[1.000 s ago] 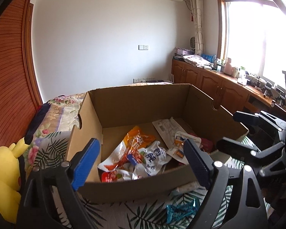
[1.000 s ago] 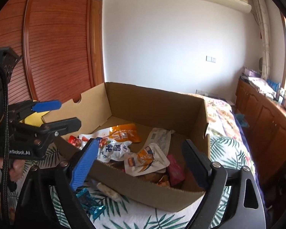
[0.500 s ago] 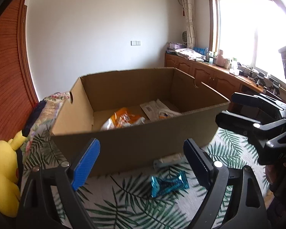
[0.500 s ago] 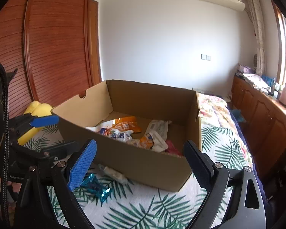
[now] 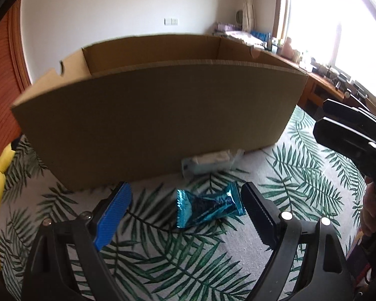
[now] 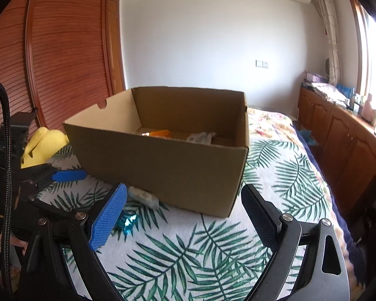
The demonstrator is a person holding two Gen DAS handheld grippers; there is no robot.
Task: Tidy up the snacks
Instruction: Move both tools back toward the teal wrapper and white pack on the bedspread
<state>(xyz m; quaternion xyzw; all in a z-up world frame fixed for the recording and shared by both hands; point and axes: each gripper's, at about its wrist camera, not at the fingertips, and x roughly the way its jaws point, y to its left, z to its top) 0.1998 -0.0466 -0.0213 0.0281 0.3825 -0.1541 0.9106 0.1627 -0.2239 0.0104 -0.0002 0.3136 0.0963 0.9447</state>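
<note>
Two hand-held grippers are under my control. I see the left hand-held gripper (image 5: 185, 210) with jaws spread wide around the blue candy wrapper (image 5: 208, 207), pads clear of it. The wrapper lies on the bed (image 5: 213, 263) just in front of the cardboard box (image 5: 158, 115). The right hand-held gripper (image 6: 184, 213) gapes empty before the box.
</note>
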